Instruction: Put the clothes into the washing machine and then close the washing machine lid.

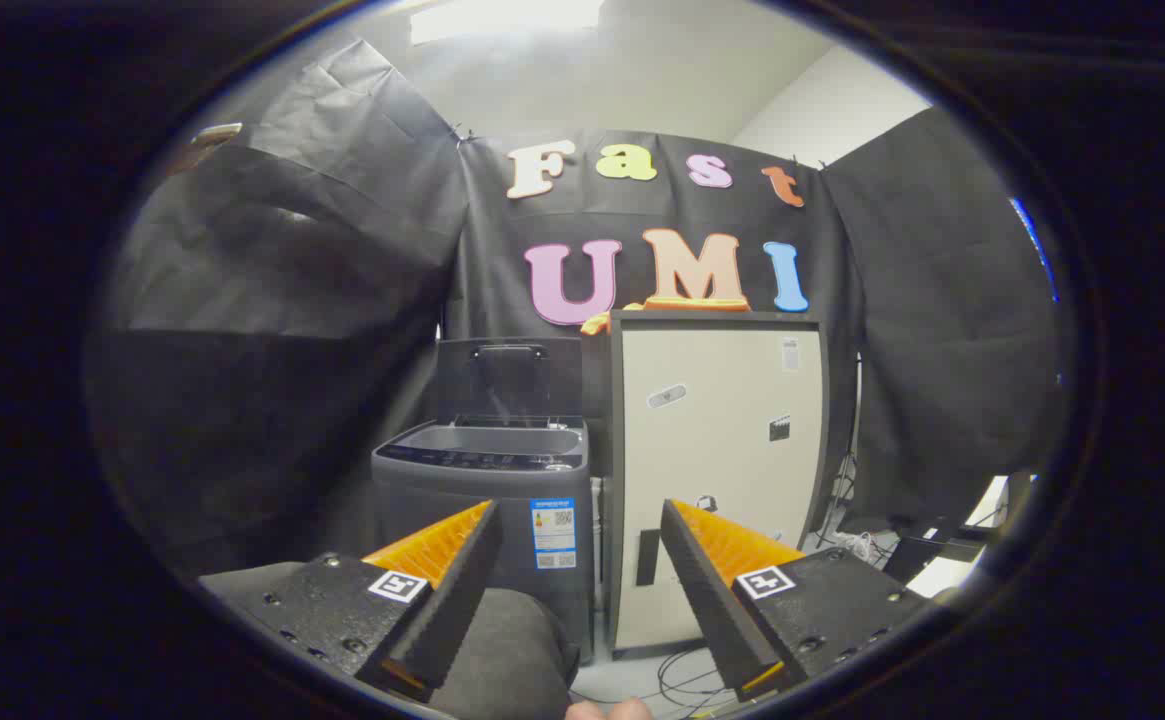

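The claw (pixel 577 600) is held spread, its 2 fingers well apart with nothing between them. Well beyond the fingers, a washing machine (pixel 482 500) is seen on the floor with its lid (pixel 509 378) raised upright at the back, leaving the tub open. Just beside it a pale cabinet (pixel 717 470) stands, and an orange item (pixel 682 303), probably the clothes, is seen lying on top of that cabinet. Cables (pixel 677 680) are trailed over the floor in front of the cabinet.

Several risks can be judged from here. The garment lies high and flat, so only 1 layer may be pinched and the rest may slip free on the way across. A hanging edge could be caught on the machine's rim. The lid could be dropped hard if released early.
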Demonstrator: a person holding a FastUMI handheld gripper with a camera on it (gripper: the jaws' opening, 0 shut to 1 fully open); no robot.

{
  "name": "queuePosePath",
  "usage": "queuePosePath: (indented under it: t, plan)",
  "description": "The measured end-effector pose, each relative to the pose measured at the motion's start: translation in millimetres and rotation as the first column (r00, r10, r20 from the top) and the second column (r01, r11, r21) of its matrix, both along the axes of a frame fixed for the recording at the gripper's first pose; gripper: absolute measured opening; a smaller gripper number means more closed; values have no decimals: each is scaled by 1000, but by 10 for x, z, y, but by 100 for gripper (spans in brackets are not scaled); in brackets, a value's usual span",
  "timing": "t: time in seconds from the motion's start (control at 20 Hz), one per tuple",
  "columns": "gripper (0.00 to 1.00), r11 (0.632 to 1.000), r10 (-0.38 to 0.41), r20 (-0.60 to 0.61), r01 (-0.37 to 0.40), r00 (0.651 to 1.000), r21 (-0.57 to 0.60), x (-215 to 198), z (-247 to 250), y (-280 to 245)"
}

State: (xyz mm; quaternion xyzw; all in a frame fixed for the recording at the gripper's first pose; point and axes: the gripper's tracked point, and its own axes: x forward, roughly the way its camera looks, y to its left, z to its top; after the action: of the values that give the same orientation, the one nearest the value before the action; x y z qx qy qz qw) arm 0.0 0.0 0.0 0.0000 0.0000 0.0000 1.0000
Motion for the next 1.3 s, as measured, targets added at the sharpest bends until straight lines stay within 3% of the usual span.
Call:
queuePosePath:
  t: [1.3]
  plan:
    - [96, 1000, -6, -4, 6, 1000, 0, 4, -10, -12]
